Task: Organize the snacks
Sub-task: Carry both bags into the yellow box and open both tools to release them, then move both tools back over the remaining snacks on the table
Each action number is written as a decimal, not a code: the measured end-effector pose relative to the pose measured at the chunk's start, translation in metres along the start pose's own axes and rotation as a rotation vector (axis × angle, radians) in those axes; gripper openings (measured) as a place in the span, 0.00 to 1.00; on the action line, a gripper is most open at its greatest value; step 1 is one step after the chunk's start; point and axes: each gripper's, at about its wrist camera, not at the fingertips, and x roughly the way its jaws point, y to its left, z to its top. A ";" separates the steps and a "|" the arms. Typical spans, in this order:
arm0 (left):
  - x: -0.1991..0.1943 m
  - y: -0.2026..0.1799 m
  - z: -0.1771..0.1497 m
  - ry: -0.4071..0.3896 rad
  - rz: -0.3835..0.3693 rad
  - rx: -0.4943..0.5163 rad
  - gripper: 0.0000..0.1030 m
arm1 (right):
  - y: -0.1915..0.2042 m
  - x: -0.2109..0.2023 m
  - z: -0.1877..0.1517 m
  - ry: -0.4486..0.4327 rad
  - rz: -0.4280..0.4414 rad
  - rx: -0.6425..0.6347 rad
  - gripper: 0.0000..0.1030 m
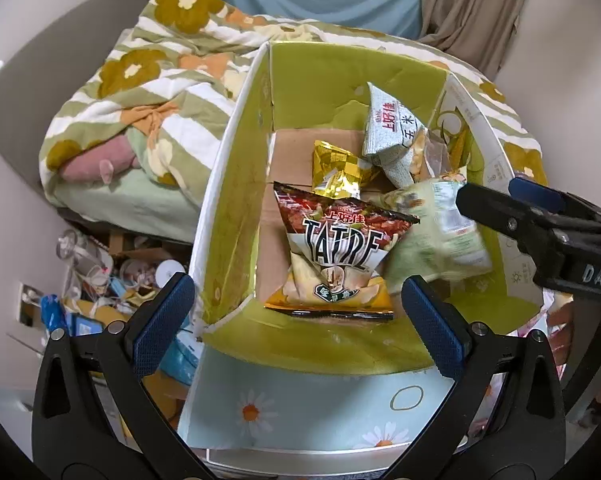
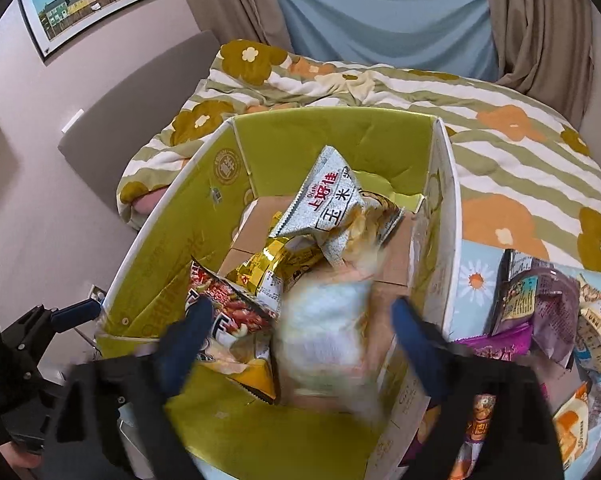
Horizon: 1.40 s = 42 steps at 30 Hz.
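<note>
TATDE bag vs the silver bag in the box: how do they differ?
The TATDE bag is dark red and yellow with bold black lettering; the silver bag is grey-white with red characters. The TATDE bag lies flat near the front of the box; the silver bag leans up toward the back. Both are sealed snack packets inside it.

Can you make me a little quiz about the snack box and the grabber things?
1. True or false: the right gripper is squeezing the pale green bag.
2. Which bag leans up highest at the back of the box? A) the silver bag B) the gold bag C) the red and black bag
3. Fill in: more snacks wait outside the box, on the ____ side in the right wrist view.

Key
1. False. Its jaws stand wide apart, and the blurred bag sits between them, untouched by the pads.
2. A
3. Right. A purple bag and others lie there.
</note>
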 end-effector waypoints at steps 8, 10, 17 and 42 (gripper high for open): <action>-0.014 -0.008 -0.003 -0.016 0.003 0.007 1.00 | -0.001 -0.018 -0.010 -0.026 -0.017 -0.026 1.00; -0.021 -0.010 -0.003 -0.028 0.005 0.014 1.00 | -0.002 -0.026 -0.010 -0.036 -0.011 -0.019 1.00; -0.049 -0.021 -0.001 -0.070 0.001 0.055 1.00 | -0.002 -0.057 -0.012 -0.063 -0.019 -0.009 1.00; -0.069 -0.170 -0.033 -0.056 -0.177 0.172 1.00 | -0.113 -0.207 -0.072 -0.199 -0.208 0.123 1.00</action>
